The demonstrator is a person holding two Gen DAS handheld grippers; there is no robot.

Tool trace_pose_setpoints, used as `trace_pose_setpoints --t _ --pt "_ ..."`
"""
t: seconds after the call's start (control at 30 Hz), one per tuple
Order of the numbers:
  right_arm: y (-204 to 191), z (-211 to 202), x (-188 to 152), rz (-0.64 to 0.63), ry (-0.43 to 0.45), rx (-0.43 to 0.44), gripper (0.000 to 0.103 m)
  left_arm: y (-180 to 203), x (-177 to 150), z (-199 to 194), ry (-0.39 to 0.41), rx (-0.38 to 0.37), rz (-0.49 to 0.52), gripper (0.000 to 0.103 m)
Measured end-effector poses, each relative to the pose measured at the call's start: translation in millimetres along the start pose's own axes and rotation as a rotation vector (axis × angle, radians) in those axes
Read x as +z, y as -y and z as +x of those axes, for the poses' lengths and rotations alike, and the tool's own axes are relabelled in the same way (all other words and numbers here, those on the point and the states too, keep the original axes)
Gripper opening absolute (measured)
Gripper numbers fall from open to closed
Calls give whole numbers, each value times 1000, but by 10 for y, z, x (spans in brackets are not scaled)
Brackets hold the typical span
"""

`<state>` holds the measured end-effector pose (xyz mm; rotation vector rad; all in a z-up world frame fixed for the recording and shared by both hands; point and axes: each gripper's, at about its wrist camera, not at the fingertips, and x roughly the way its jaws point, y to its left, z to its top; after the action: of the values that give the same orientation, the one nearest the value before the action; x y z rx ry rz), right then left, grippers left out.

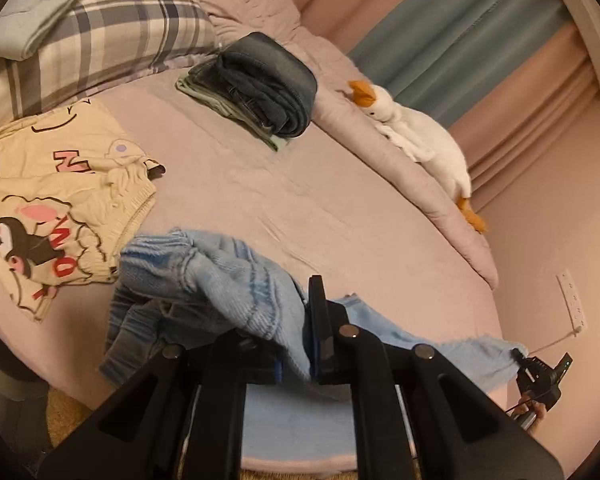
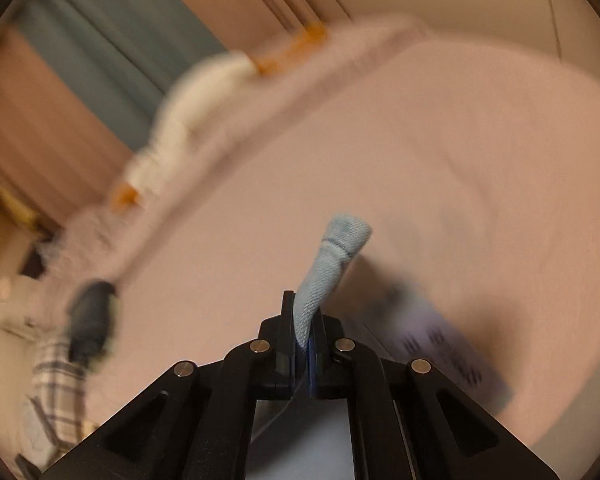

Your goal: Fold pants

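Pink bed underneath, light-blue pants stretched along its 6 o'clock edge. Left tool clamped on bunched waistband, right tool clamped on hem. Best kept taut and level, clear of cartoon pants at 9 o'clock.

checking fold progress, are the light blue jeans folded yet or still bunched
Not folded: light blue jeans hang bunched between the left gripper and right gripper.

Left tool clamped on light blue pants, right tool pinching a hem
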<state>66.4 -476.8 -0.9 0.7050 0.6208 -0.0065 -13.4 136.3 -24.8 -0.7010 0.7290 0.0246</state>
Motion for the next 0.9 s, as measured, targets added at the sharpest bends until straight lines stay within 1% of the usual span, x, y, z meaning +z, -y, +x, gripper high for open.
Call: trace_pose_setpoints --t 0.03,0.07,0.1,0.13,0.2,0.23,0.27,0.33,0.37,0.43,0.5,0.57,0.6,0.63,0.67,0.7,0.8,0.9 --pt "33 -126 -24 5 17 6 5 -54 -90 10 -33 19 7 11" --pt "98 -168 -69 7 9 -11 5 -116 -177 54 -75 51 13 11" --pt "177 -178 -147 6 -10 -43 5 -213 -311 143 -135 96 16 12" --pt "296 -97 -293 -2 -55 -104 5 -347 -454 237 -192 133 8 13" --pt "522 101 -545 -12 -148 -194 5 -552 -644 446 -286 184 -42 14" --pt "711 262 -720 12 -236 -269 5 -616 -707 504 -306 196 -64 15" --pt "824 350 -832 35 -279 -298 5 -655 -750 499 -287 190 -80 15" --pt "868 330 -878 48 -233 -264 5 -633 -723 470 -277 193 -88 15" --pt "845 309 -864 52 -230 -275 5 -589 -694 458 -279 205 -78 15" --pt "774 293 -811 46 -228 -292 5 -487 -646 422 -265 223 -34 15" --pt "638 287 -804 -8 -214 -314 5 -382 -633 405 -237 255 33 16" --pt "604 304 -819 -51 -212 -351 5 -406 -691 501 -256 296 43 18" --pt "642 377 -793 -52 -224 -375 5 -454 -716 581 -273 314 32 19" --pt "760 437 -805 -36 -254 -406 5 -480 -751 620 -269 321 21 19" --pt "806 483 -836 -22 -265 -405 5 -476 -763 632 -260 324 25 19" --pt "824 498 -856 -22 -255 -402 5 -465 -769 640 -256 331 36 19" --pt "762 543 -877 -69 -249 -435 5 -426 -777 671 -257 357 69 20" --pt "714 605 -894 -106 -252 -472 5 -448 -763 688 -256 357 56 20"
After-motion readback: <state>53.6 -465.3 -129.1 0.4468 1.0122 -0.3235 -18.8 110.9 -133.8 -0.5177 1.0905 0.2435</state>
